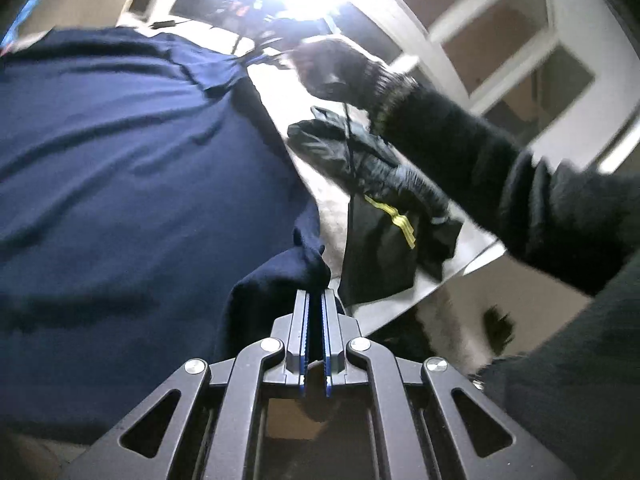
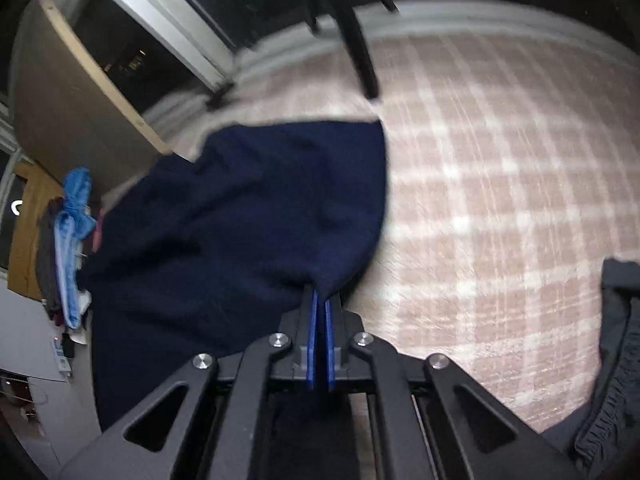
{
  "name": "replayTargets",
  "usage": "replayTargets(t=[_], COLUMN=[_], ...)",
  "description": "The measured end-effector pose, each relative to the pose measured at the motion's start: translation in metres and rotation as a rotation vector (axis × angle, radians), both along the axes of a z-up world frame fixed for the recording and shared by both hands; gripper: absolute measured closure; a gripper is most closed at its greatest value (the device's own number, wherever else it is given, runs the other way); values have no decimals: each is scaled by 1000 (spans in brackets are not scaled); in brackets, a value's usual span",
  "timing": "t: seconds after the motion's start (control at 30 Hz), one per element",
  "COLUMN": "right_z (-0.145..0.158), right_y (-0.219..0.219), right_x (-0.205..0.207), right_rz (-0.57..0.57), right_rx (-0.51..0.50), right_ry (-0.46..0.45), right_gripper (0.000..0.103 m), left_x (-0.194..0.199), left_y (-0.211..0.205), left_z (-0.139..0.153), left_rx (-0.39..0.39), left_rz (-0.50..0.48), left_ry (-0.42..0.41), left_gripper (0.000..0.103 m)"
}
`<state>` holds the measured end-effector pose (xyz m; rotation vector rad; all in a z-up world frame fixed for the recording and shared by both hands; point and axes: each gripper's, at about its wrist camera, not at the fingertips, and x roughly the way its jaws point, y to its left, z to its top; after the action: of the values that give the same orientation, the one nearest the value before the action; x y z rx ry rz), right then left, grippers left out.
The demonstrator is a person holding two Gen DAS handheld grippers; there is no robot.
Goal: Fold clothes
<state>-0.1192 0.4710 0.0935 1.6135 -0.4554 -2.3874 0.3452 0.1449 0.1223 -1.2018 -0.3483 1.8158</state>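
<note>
A navy blue garment (image 1: pixel 120 160) fills the left of the left wrist view, lifted off the surface. My left gripper (image 1: pixel 315 294) is shut on a bunched edge of it. In the right wrist view the same navy garment (image 2: pixel 248 216) hangs to the left over a pink checked cover (image 2: pixel 500 184), and my right gripper (image 2: pixel 321 298) is shut on another edge of it. A person's gloved hand (image 1: pixel 340 68) and dark sleeve (image 1: pixel 500 176) reach across the left wrist view.
A black bag with yellow tape (image 1: pixel 384 248) lies on a white surface (image 1: pixel 472 248) under the sleeve. Dark chair legs (image 2: pixel 356 40) stand at the far edge of the checked cover. A black garment (image 2: pixel 616 360) lies at the right edge. Blue cloth (image 2: pixel 74 224) hangs at the left.
</note>
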Motion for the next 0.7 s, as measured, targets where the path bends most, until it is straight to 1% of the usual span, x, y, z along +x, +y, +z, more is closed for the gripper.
replayTargets(t=[0.07, 0.17, 0.2, 0.27, 0.37, 0.4, 0.43, 0.47, 0.5, 0.57, 0.6, 0.7], right_z=[22, 43, 45, 41, 17, 8, -1, -4, -4, 4, 8, 19], right_y=[-20, -74, -91, -124, -180, -198, -215, -224, -226, -225, -222, -213], right_x=[1, -9, -12, -19, -39, -46, -50, -49, -46, -34, -25, 5], right_rz=[34, 137, 165, 202, 269, 301, 325, 337, 344, 367, 384, 436], right_rx=[38, 158, 194, 251, 315, 334, 390, 420, 415, 362, 354, 332], right_ry=[36, 87, 97, 100, 72, 57, 42, 36, 36, 50, 46, 36], right_gripper=[99, 99, 99, 99, 99, 99, 97, 93, 89, 81, 74, 72], left_x=[-2, -7, -8, -11, -11, -11, -10, -9, -7, -5, -4, -3], left_y=[-28, -73, -85, -108, -124, -126, -126, -126, -125, -126, -127, -130], left_z=[-3, -14, -20, -31, -48, -54, -57, -59, -60, -63, -64, -65], left_rx=[26, 46, 49, 49, 18, 4, -6, -7, -8, -9, -8, -9], left_rz=[66, 188, 223, 287, 335, 340, 335, 329, 323, 318, 325, 333], left_ry=[-35, -88, -105, -134, -167, -179, -185, -185, -185, -187, -189, -186], left_gripper=[98, 98, 98, 99, 99, 99, 99, 99, 99, 99, 99, 99])
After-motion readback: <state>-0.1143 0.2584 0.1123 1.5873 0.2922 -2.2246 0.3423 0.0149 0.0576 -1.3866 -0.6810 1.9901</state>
